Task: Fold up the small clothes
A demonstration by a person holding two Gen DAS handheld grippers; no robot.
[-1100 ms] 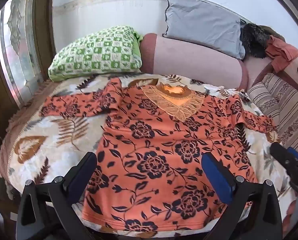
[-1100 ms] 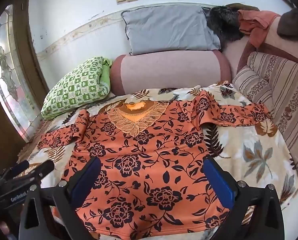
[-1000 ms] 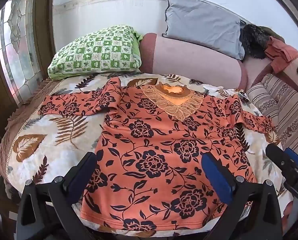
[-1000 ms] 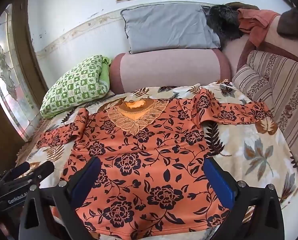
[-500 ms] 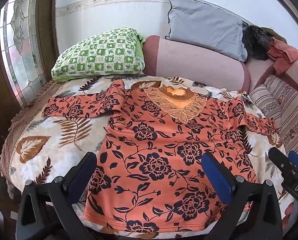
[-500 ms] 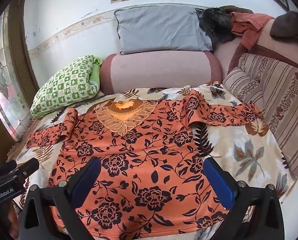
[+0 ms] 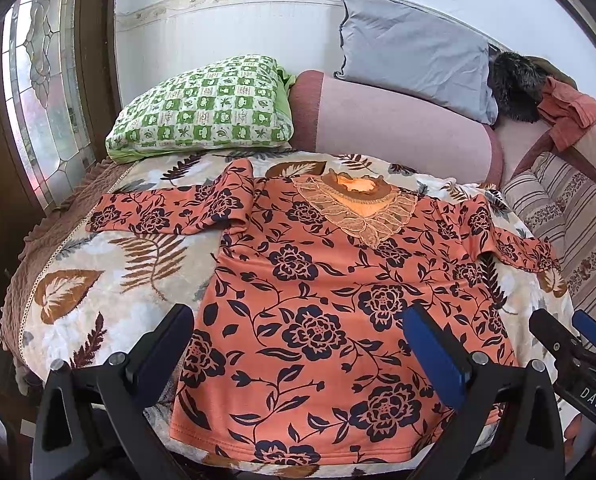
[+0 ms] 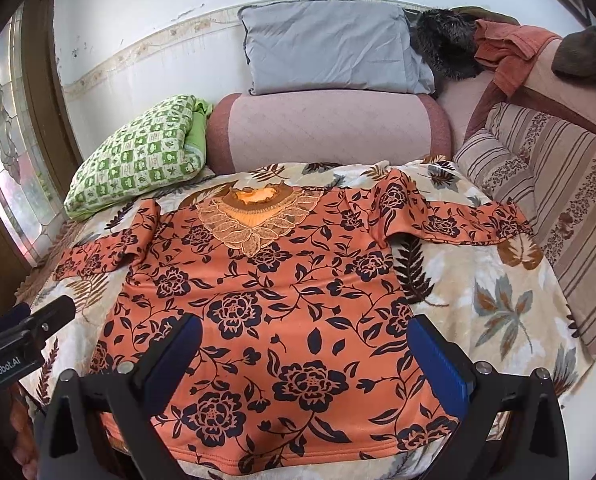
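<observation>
Folding not begun: orange floral top (image 7: 322,300) lies flat, sleeves out, on bed (image 7: 110,292) ahead of both tools. Left tool (image 7: 298,344) and right tool (image 8: 304,354) spread, holding nothing. All folds remain.

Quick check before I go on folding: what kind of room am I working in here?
Most likely a home bedroom or sitting room: the orange floral top lies spread on a bed or daybed under a leaf-print blanket, with a green checked pillow and a pink bolster against the wall.

Orange top (image 7: 322,288) w/ black floral print, green-white check pillow (image 7: 202,110), grey pillow (image 7: 410,60)
</observation>
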